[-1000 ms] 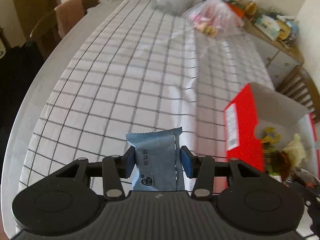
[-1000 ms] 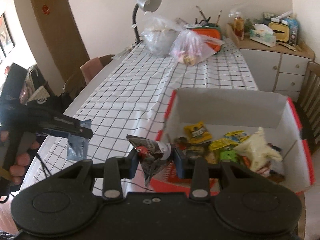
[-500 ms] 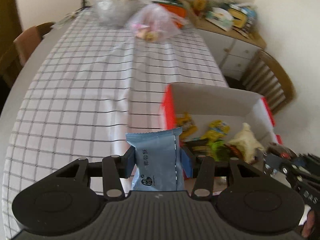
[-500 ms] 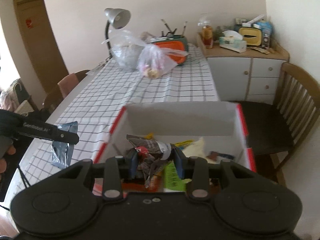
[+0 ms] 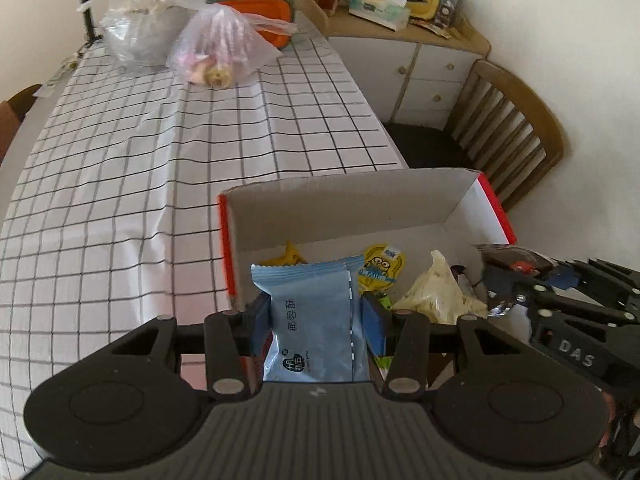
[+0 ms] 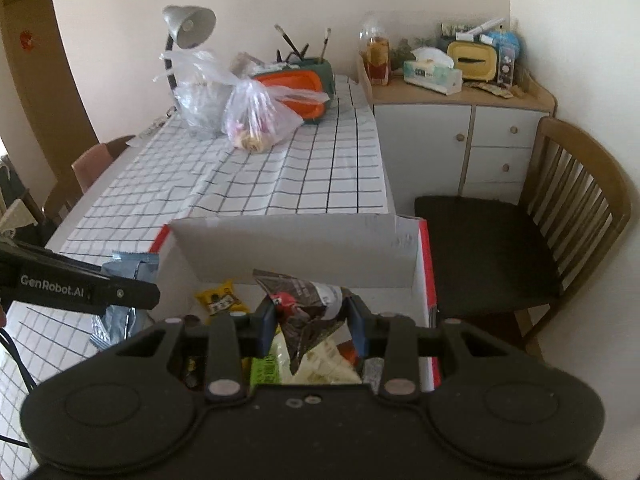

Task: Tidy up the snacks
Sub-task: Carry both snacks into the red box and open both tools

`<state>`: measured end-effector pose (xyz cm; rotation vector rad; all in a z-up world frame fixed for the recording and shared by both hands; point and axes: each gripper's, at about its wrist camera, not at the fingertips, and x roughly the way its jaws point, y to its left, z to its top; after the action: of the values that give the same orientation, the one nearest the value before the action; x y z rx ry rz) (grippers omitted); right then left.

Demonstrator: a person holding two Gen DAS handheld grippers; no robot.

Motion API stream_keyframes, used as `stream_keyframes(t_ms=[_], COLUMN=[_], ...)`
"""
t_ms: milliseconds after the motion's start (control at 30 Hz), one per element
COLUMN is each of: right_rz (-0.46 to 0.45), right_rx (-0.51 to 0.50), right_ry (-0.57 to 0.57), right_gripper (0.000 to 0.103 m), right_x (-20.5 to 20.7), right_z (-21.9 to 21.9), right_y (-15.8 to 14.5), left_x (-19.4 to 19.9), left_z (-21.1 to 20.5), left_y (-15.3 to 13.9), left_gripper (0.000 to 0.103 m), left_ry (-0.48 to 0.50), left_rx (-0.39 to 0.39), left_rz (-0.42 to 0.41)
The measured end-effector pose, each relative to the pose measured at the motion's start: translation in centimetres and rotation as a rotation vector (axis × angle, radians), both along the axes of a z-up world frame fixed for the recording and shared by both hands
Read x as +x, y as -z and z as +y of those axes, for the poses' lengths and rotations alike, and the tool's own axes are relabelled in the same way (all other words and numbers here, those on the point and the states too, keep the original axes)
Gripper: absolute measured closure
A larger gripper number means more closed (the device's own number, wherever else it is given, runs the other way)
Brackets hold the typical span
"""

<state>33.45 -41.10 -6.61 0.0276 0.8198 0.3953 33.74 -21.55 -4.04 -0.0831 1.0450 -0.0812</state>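
Having swung from over the checked tabletop (image 5: 160,168) to the red snack box (image 5: 460,208), the left gripper (image 5: 316,316) grasps a blue wafer packet (image 5: 312,320) and the right gripper (image 6: 312,320) a dark snack wrapper (image 6: 308,304), both poised for dropping in.

The left gripper (image 5: 316,320) is built of matte black plastic, with a ribbed grey-black deck and two round, dished housings at its sides. Blue rectangular pads (image 5: 258,322) are fitted inside its fingers, and silver round screw heads are set into the black linkage bars. The right gripper (image 6: 312,324) is made alike, with blue pads (image 6: 267,326) and silver screws. White lettering "GenRobot.AI" is printed on the left gripper's side, and raised "DAS" letters are seen on the right one's. A thin black cable (image 6: 16,364) is seen below the left gripper.
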Motion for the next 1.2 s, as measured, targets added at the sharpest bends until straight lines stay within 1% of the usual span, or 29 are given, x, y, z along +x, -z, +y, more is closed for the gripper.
stream_keyframes(t_ms=[200, 333, 533, 700, 833, 933, 1133, 1200], right_rz=[0.042, 0.041, 0.071, 0.096, 0.103, 0.102, 0.095, 0.090], right_rx=[-0.018, -0.063, -0.108, -0.107, -0.091, -0.082, -0.056, -0.050], right_ry=[-0.008, -0.060, -0.117, -0.125, -0.129, -0.129, -0.120, -0.120], right_gripper=[0.068, 0.068, 0.068, 0.068, 0.065, 0.063, 0.057, 0.055], right_x=[2.8, 3.7, 4.7, 5.3, 5.5, 5.4, 4.9, 4.6], right_z=[1.1, 2.6, 3.9, 3.9, 3.7, 3.4, 2.5, 2.2], right_y=[1.5, 2.4, 3.6, 4.1, 4.2, 4.3, 3.8, 3.5], left_x=[2.8, 4.1, 5.8, 6.3, 6.3, 6.3, 5.9, 5.5], left_z=[-0.8, -0.7, -0.1, -0.5, -1.0, -1.0, -0.8, -0.8], left_y=[1.6, 3.1, 5.1, 6.0, 6.6, 6.8, 6.3, 5.9], left_gripper=[0.056, 0.056, 0.056, 0.056, 0.056, 0.056, 0.051, 0.048], left_ry=[0.014, 0.006, -0.023, 0.000, 0.017, 0.018, 0.013, 0.013], left_rx=[0.027, 0.038, 0.049, 0.053, 0.060, 0.059, 0.043, 0.037], left_rz=[0.034, 0.073, 0.135, 0.174, 0.196, 0.199, 0.177, 0.164])
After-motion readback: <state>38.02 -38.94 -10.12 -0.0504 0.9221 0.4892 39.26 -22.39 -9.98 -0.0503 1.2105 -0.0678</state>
